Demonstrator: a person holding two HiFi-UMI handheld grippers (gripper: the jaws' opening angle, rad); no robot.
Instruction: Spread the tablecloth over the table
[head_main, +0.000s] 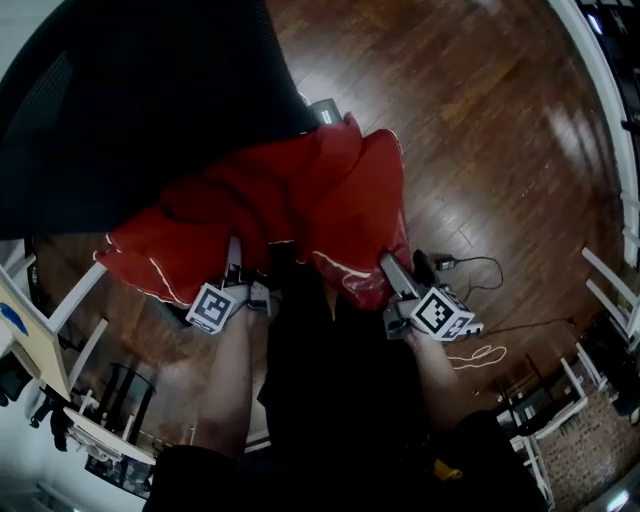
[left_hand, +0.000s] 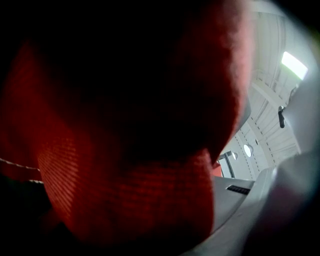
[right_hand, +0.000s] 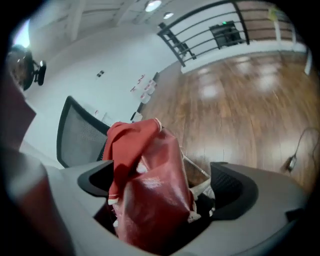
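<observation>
Clamping the red tablecloth (head_main: 300, 190) at its near edge, the left gripper (head_main: 238, 268) has its jaws closed on the fabric, and its own view is almost wholly filled with dark red weave pressed close to the lens. Just to the right of it, the right gripper (head_main: 408, 272) stands with its jaws spread wide. A glossy bunch of the same cloth, with a pale hem, lies loosely between them without being pinched. Both grippers sit low in the head view at the ends of the person's forearms (head_main: 225, 390). The tablecloth is held up in front of them as a crumpled, folded mass, not spread flat on anything. Its far edge meets a large black shape (head_main: 150, 100) at upper left; whether that is the counter cannot be told. Beyond lies a shiny wooden floor (head_main: 480, 120) with a black cable (head_main: 478, 265) and a white cord (head_main: 480, 355) on it. Farther off, the right gripper view shows a black mesh chair (right_hand: 75, 142) and a dark railing (right_hand: 210, 25) by a white wall.
</observation>
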